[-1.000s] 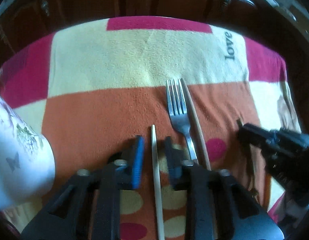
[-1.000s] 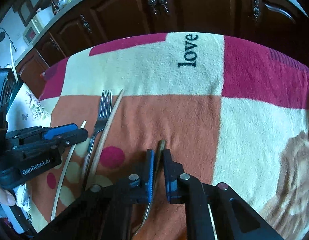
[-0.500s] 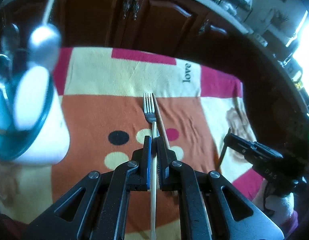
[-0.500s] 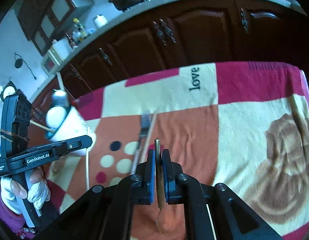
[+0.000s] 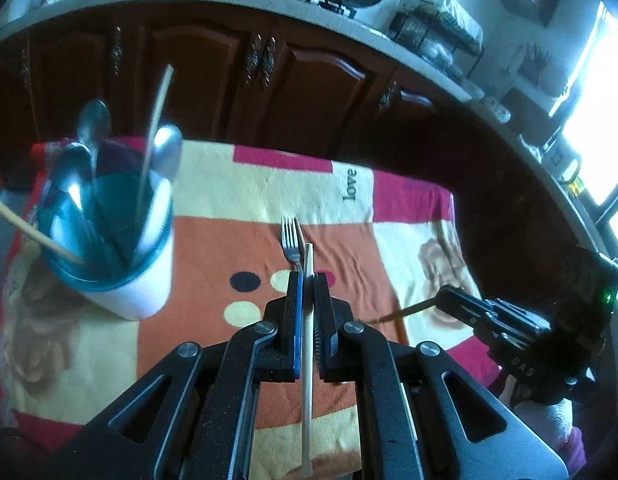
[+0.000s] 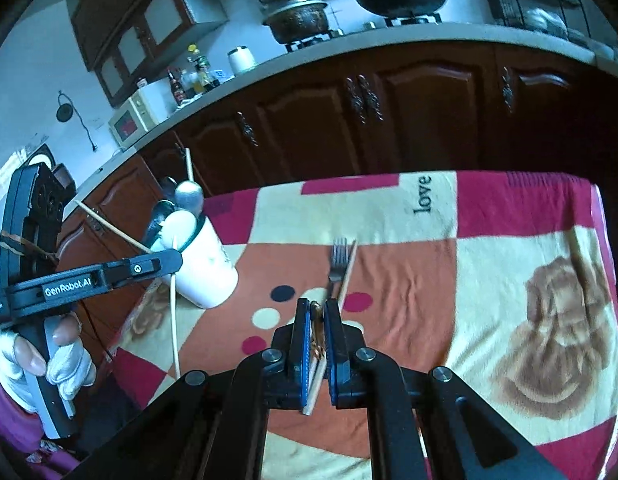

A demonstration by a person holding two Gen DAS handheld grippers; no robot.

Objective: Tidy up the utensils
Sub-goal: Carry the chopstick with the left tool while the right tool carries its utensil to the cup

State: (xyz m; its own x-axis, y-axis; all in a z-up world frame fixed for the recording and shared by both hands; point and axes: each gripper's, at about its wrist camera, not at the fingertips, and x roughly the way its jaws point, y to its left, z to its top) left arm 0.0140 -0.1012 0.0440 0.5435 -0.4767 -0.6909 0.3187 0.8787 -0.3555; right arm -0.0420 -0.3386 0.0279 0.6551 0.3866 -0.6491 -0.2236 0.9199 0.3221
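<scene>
My left gripper is shut on a pale chopstick and holds it above the blanket. It also shows in the right wrist view with the chopstick hanging down. My right gripper is shut on a brown utensil; it shows in the left wrist view holding the brown stick. A fork and a wooden chopstick lie on the orange patch. A white cup with a teal inside holds spoons and chopsticks at the left.
A checked blanket covers the table. Dark wooden cabinets stand behind it under a counter with pots. The cup stands near the blanket's left edge.
Both grippers have risen well above the blanket. My left gripper closed on the pale chopstick and lifted it. My right gripper lifted its brown utensil. The cup came into view.
</scene>
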